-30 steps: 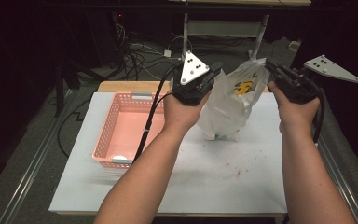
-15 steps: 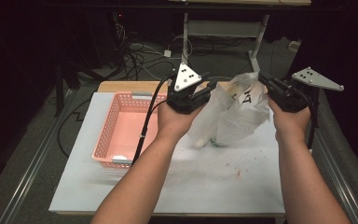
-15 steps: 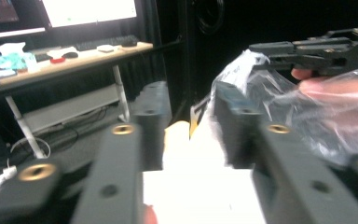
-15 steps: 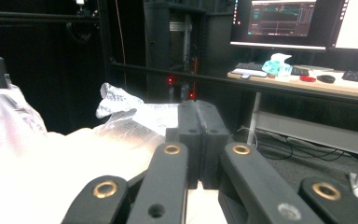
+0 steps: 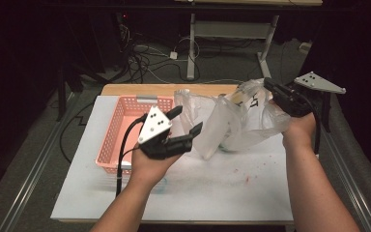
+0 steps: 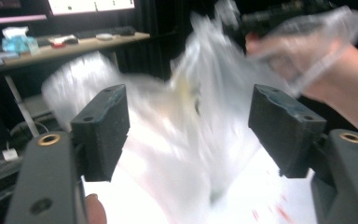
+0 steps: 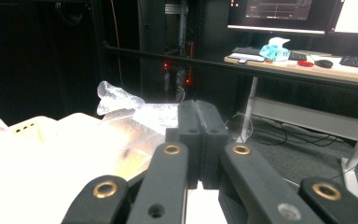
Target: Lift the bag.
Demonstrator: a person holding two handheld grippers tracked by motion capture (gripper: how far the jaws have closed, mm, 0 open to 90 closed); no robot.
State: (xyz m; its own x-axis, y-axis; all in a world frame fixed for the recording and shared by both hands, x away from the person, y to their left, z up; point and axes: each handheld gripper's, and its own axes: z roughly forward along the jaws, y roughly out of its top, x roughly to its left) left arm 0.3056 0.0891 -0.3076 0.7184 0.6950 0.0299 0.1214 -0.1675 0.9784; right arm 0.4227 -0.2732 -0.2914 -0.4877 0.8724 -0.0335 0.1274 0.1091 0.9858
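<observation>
A clear plastic bag (image 5: 232, 123) with something pale and yellow inside sags onto the white table top (image 5: 222, 193). Its right upper edge is pinched in my right gripper (image 5: 267, 84), whose jaws are pressed flat together (image 7: 199, 116), with the film (image 7: 121, 135) spreading left of them. My left gripper (image 5: 188, 121) hovers left of the bag, beside the basket. Its jaws have just been opening and now stand wide apart (image 6: 189, 133). Nothing is gripped between them, and the blurred bag (image 6: 191, 93) lies beyond them.
A pink slotted basket (image 5: 118, 133) sits on the table's left half, close behind my left hand. A wooden board edge (image 5: 140, 89) runs along the table's back. Small red specks (image 5: 246, 179) mark the mat. Cables and desk legs (image 5: 192, 48) lie on the floor beyond.
My left gripper let go of the bag, opened, and dropped down and left toward the basket. The bag slumped lower onto the table while the right gripper kept hold of it.
</observation>
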